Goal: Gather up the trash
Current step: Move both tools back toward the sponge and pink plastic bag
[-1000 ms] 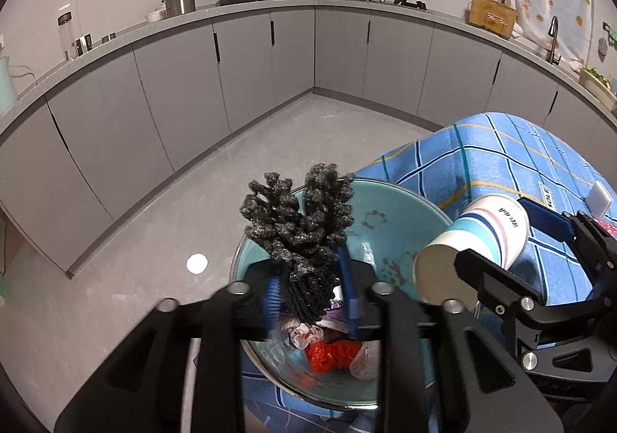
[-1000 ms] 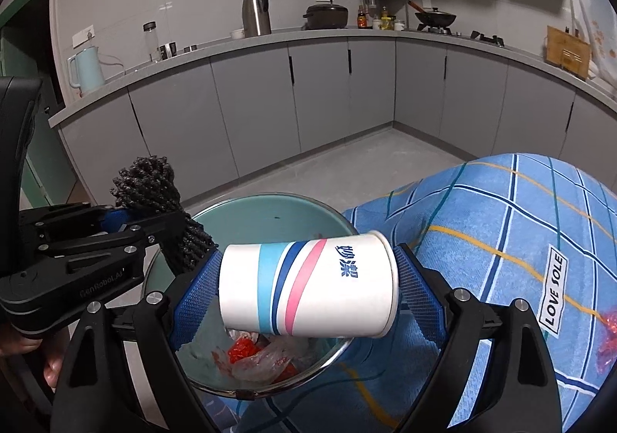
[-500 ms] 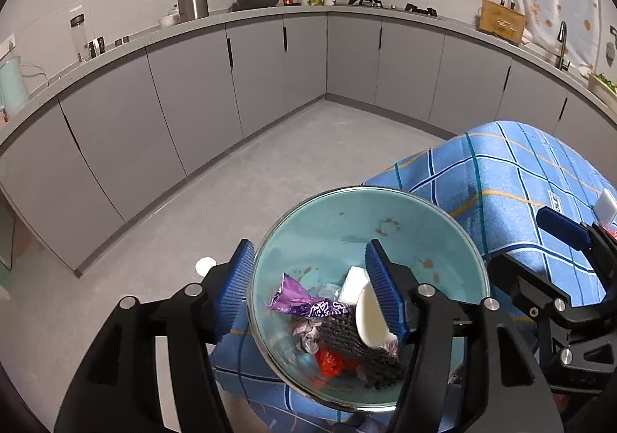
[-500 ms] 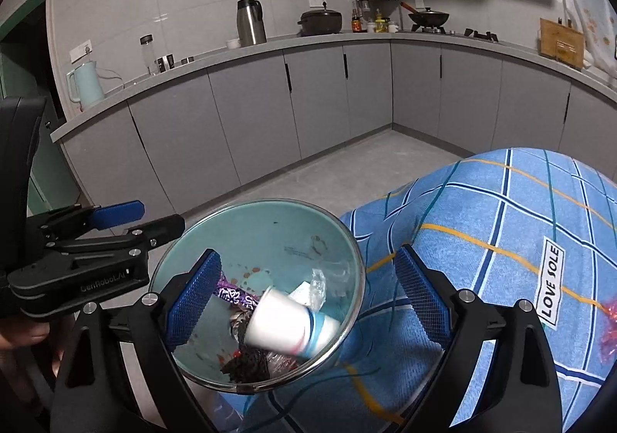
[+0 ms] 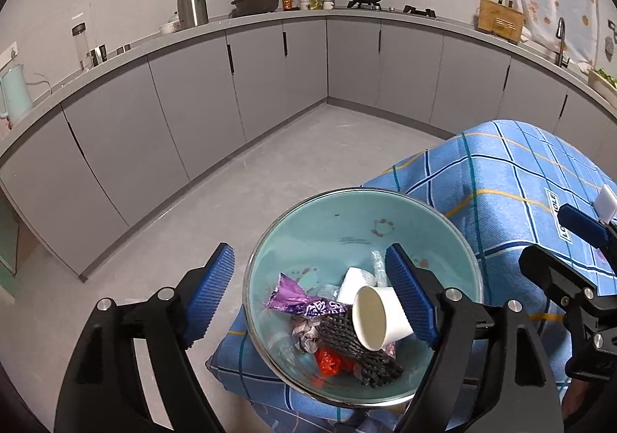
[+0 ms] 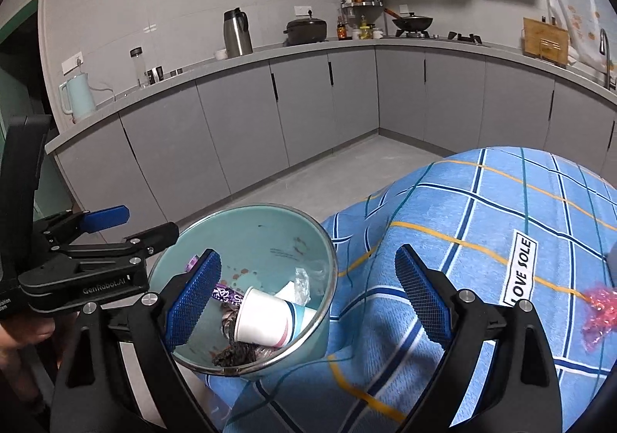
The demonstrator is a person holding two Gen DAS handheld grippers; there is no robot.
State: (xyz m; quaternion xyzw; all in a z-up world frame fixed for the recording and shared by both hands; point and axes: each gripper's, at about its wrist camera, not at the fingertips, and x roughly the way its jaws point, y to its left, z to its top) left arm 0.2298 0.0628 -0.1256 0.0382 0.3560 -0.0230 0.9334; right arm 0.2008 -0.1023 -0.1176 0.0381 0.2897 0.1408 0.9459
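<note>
A teal bowl with a metal rim (image 5: 347, 194) (image 6: 270, 208) stands at the corner of the blue checked tablecloth (image 5: 516, 171). In it lie a white paper cup (image 5: 380, 319) (image 6: 270, 321) on its side, black foam netting (image 5: 354, 344), a purple wrapper (image 5: 300, 302) and a red wrapper (image 5: 327, 361). My left gripper (image 5: 310, 298) (image 6: 139, 224) hovers over the bowl; its jaws are opening and hold nothing. My right gripper (image 6: 308, 300) (image 5: 555, 240) stands wide open and empty over the bowl's right side.
A crumpled pink wrapper (image 6: 597, 313) lies on the cloth at the far right, near a "LOVE SOLE" label (image 6: 520, 273). A small white object (image 5: 607, 201) sits further right. Grey floor and cabinets (image 5: 270, 93) surround the table. A hand (image 6: 23, 332) holds the left gripper.
The left gripper let go of the black netting and the right let go of the paper cup; both dropped into the bowl. Both pairs of jaws have spread wide.
</note>
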